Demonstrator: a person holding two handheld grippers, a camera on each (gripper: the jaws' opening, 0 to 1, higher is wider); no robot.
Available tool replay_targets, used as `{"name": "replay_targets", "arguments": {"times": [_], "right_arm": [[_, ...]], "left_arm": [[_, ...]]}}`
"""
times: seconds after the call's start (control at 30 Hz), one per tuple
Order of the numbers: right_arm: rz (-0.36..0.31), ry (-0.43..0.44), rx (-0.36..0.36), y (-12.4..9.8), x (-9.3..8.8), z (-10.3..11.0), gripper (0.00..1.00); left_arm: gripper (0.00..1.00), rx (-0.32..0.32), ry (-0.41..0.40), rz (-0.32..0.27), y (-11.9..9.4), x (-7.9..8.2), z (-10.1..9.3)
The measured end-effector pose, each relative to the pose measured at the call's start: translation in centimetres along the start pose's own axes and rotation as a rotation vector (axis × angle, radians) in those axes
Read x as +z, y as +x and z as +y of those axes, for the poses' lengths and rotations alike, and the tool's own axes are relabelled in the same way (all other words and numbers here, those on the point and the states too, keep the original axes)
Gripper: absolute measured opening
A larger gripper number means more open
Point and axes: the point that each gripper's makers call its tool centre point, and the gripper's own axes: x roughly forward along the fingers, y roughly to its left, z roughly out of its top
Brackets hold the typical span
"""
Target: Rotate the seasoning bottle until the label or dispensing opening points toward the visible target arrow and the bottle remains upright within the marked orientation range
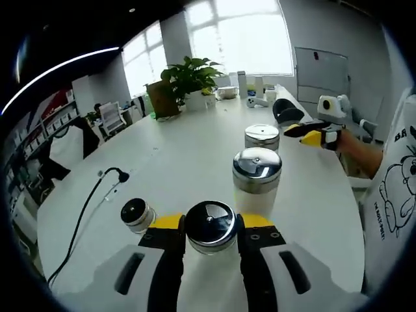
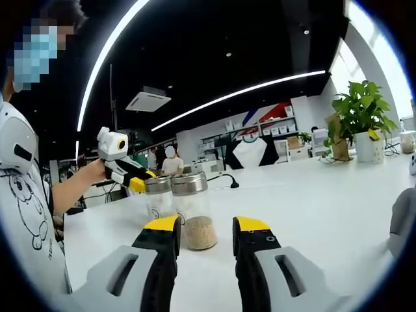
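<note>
On the white tabletop (image 1: 195, 149), a small lidded jar (image 1: 138, 214) is seen at nine o'clock of the seasoning bottle (image 1: 210, 227), which is pinched upright by the left hand-held gripper (image 1: 209, 229). The right hand-held gripper (image 2: 205, 227) is spread, empty. Tipping could be caused by uneven squeeze during rotation.

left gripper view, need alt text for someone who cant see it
The left gripper has its yellow-tipped jaws closed around a glass seasoning bottle with a shiny metal lid, upright on a white table. Three more lidded jars stand beyond and beside it, the right gripper reaches in from the right, and a potted plant sits at the far end.
</note>
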Motion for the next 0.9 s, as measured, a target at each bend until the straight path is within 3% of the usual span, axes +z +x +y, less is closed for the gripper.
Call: {"name": "replay_targets", "arguments": {"times": [0.6,0.9], "right_arm": [[0.013,0.006,-0.006,-0.2,-0.5,0.1,0.29],[0.019,0.009,-0.006,-0.2,-0.7,0.0,0.29]], "left_arm": [[0.32,-0.029,-0.069,-0.016,0.3,-1.8,-2.0],[0.32,-0.031,-0.084,-0.047,-0.1,-1.8,-2.7]]}}
